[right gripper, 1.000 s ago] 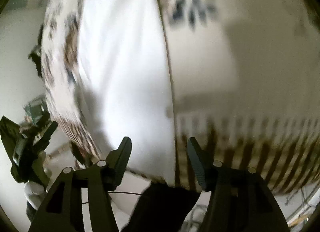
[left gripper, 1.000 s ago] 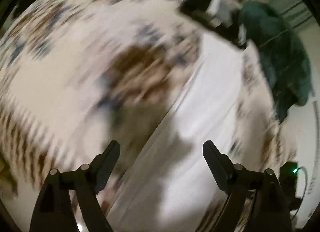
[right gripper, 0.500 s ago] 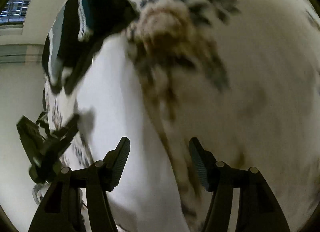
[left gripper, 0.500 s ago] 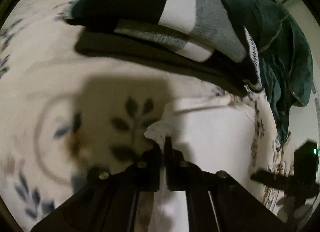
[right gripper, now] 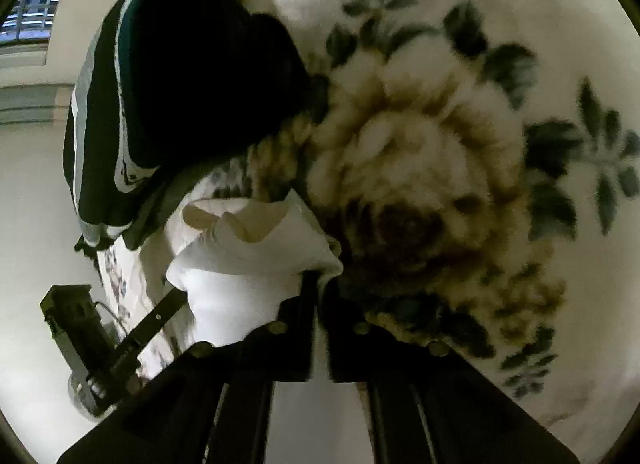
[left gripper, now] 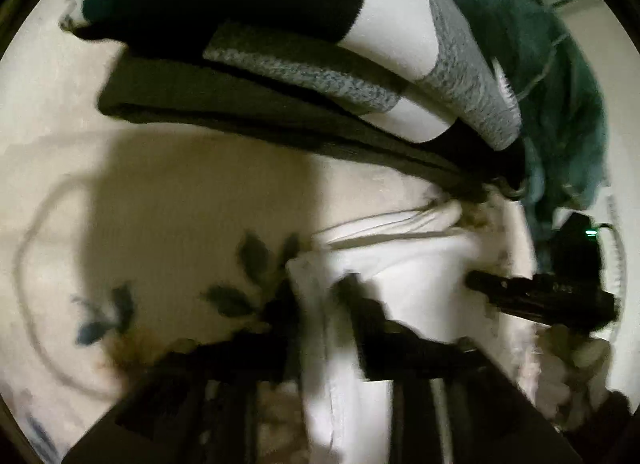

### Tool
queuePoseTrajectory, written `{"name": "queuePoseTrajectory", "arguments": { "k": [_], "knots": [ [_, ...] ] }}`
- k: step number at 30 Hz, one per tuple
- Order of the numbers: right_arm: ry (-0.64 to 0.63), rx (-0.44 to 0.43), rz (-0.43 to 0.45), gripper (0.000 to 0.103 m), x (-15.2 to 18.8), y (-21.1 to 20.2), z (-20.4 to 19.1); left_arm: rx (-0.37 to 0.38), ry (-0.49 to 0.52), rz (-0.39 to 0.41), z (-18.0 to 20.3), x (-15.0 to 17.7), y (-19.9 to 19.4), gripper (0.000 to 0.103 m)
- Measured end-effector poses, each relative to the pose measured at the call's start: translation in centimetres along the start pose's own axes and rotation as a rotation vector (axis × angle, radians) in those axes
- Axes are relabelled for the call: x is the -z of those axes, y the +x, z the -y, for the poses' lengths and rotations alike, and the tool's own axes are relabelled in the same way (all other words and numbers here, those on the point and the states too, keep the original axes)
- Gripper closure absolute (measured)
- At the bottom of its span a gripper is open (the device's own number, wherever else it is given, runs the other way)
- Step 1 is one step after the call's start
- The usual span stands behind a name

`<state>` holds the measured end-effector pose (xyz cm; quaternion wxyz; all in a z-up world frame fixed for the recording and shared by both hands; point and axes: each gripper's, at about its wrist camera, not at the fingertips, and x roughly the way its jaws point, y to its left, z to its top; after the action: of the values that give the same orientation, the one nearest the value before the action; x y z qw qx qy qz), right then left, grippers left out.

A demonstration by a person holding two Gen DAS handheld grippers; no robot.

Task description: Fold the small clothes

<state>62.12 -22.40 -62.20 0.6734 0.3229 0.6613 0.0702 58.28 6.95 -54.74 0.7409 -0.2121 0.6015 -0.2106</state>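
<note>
A small white garment lies on a cream blanket with a floral print. My left gripper is shut on one corner of it; the white cloth runs between the fingers. My right gripper is shut on the other corner of the same white garment, which bunches up just ahead of the fingers. Each gripper shows in the other's view: the right one in the left wrist view, the left one in the right wrist view.
A stack of folded clothes in black, grey, white and olive lies just beyond the garment, also in the right wrist view. A dark teal garment lies at the far right. The floral blanket spreads to the right.
The right gripper has gone from open to shut on the garment's corner. The left gripper stays shut on its corner. Both have moved closer to the clothes stack.
</note>
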Motion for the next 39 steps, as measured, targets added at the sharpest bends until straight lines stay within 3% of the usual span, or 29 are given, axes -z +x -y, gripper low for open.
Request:
{"name": "queuePoseTrajectory", "arguments": {
  "k": [1, 2, 5, 9, 10, 11, 13, 20, 25, 31, 39],
  "knots": [
    [-0.009, -0.021, -0.006, 0.058, -0.1, 0.1, -0.1, 0.024, -0.006, -0.004, -0.3, -0.2, 0.3, 0.068],
    [-0.014, -0.063, -0.008, 0.040, -0.4, 0.2, 0.1, 0.042, -0.006, -0.003, -0.4, -0.4, 0.7, 0.067],
    [-0.030, -0.090, -0.030, 0.034, -0.9, 1.1, -0.5, 0.076, 0.033, 0.009, 0.4, -1.3, 1.6, 0.052],
    [-0.076, -0.080, -0.025, 0.033, -1.3, 2.5, -2.3, 0.041, 0.084, 0.038, 2.0, -1.8, 1.9, 0.057],
    [-0.085, -0.078, -0.014, 0.040, -1.3, 2.5, -2.6, 0.032, 0.101, 0.047, 2.4, -1.7, 1.7, 0.080],
    [-0.091, -0.084, -0.004, 0.063, -1.5, 2.3, -2.7, 0.025, 0.120, 0.048, 2.8, -1.7, 1.7, 0.095],
    [-0.106, -0.096, -0.016, 0.094, -1.0, 2.5, -3.5, 0.017, 0.151, 0.057, 3.5, -1.4, 1.4, 0.097],
    [-0.172, -0.118, 0.028, 0.099, 1.2, 0.9, -5.7, 0.025, 0.180, 0.135, 4.4, -0.4, -2.5, 0.098],
    [-0.199, -0.177, 0.066, 0.100, 3.6, -3.1, -4.9, 0.033, 0.167, 0.184, 6.1, 1.1, -4.5, 0.098],
    [-0.248, -0.227, 0.082, 0.100, 7.9, -6.5, -5.9, 0.043, 0.154, 0.231, 8.0, 5.4, -8.4, 0.098],
    [-0.425, -0.214, 0.048, 0.100, 17.5, -10.0, -8.3, 0.038, 0.097, 0.238, 7.6, 14.0, -12.4, 0.098]
  ]
}}
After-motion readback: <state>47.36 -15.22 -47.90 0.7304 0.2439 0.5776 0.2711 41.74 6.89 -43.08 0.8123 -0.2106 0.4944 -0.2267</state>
